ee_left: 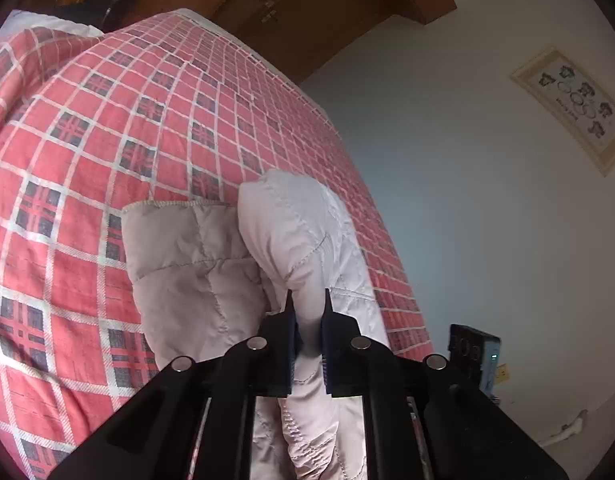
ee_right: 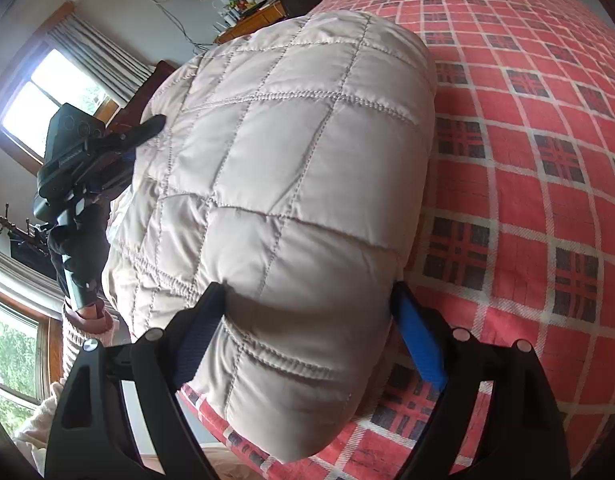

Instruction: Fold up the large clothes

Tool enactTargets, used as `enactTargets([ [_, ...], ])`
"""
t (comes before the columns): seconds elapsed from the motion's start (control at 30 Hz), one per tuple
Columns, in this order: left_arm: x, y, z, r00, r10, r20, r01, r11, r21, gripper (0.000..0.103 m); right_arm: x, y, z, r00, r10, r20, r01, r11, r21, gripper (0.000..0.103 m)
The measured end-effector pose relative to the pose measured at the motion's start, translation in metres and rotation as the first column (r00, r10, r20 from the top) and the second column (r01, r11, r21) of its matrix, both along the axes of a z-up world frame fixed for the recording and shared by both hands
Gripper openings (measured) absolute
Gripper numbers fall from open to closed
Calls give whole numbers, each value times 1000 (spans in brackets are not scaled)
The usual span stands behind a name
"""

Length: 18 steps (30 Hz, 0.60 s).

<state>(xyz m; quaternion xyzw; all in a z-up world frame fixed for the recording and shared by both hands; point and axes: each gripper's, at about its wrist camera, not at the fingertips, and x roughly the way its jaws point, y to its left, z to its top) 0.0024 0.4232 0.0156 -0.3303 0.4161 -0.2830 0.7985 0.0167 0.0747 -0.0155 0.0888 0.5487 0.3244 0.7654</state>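
Observation:
A pale quilted puffer jacket (ee_left: 195, 272) lies folded on the red plaid bed cover (ee_left: 107, 120). In the left wrist view my left gripper (ee_left: 308, 300) is shut on a raised fold of the jacket, with fabric pinched between its tips. The right wrist view shows the jacket (ee_right: 287, 160) as a thick bundle near the edge of the bed (ee_right: 527, 160). My right gripper (ee_right: 307, 300) stands open wide, the bundle's bulging end filling the gap and touching both fingers. The left gripper (ee_right: 147, 128) touches the bundle's far left side, held by a gloved hand (ee_right: 83, 248).
A white wall with a framed picture (ee_left: 571, 112) runs along the bed's right side. A wooden wardrobe (ee_left: 307, 0) stands beyond the bed. A black device (ee_left: 475, 352) sits by the wall. A window (ee_right: 47, 96) and a cluttered desk (ee_right: 251, 12) lie behind the jacket.

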Motion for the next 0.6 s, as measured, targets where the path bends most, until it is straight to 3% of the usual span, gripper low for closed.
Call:
enactTargets([
  [0.03, -2, 6, -1, 1000, -1, -2, 1, 1000, -26, 9, -1, 1, 1, 1000, 4, 5, -4, 1000, 2, 85],
  [0.1, -1, 12, -10, 1000, 8, -19, -8, 1000, -5, 9, -1, 6, 2, 1000, 14, 21, -14, 1000, -7, 86],
  [0.2, 6, 18, -43, 994, 18, -105, -17, 1000, 8, 10, 0, 9, 0, 999, 19, 27, -19, 1000, -15, 87],
  [0.3, 11, 19, -74, 987, 17, -162, -24, 999, -42, 11, 2, 9, -2, 1000, 19, 15, -18, 1000, -9, 87],
  [0.4, 7, 15, -70, 988, 26, -155, -29, 999, -17, 14, 5, 9, -2, 1000, 26, 6, -26, 1000, -11, 87],
  [0.5, -2, 11, -48, 988, 33, -149, -27, 999, 41, 26, 11, 3, 0, 999, 25, -23, -24, 999, 24, 87],
  [0.6, -16, 14, -26, 992, 46, -118, -36, 996, 88, 55, 23, -11, 3, 999, 6, -50, -1, 995, 96, 87],
])
